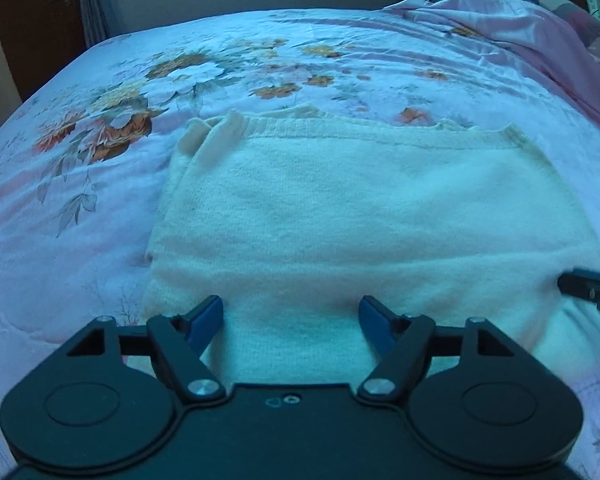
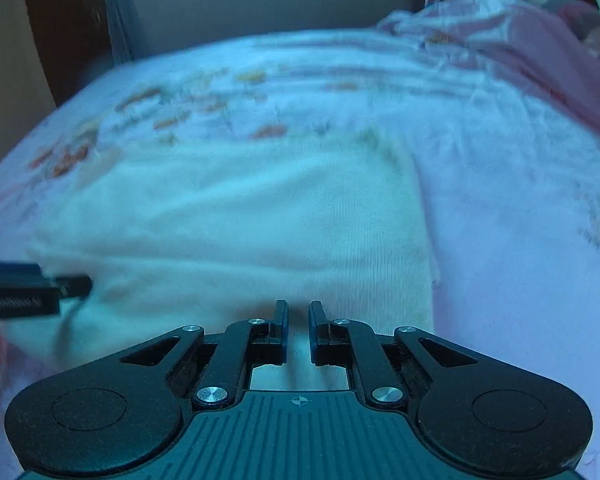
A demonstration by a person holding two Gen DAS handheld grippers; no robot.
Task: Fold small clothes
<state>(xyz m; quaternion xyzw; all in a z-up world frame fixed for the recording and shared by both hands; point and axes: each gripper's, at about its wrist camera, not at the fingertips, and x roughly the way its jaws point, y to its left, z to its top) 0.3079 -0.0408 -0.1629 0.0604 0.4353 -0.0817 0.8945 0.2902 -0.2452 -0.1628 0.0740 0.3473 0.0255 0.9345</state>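
Your left gripper (image 1: 291,312) hangs with fingers spread wide over the near edge of a cream knit (image 1: 340,216), folded flat on the floral bedspread (image 1: 80,200). Your right gripper (image 2: 298,320), fingers nearly together, pinches the knit's near edge; that view is blurred.

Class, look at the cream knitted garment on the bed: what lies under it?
The cream knitted garment lies on a floral bedspread, which shows around its edges. At its left side, folded layers of its own fabric peek out. Anything else beneath it is covered.
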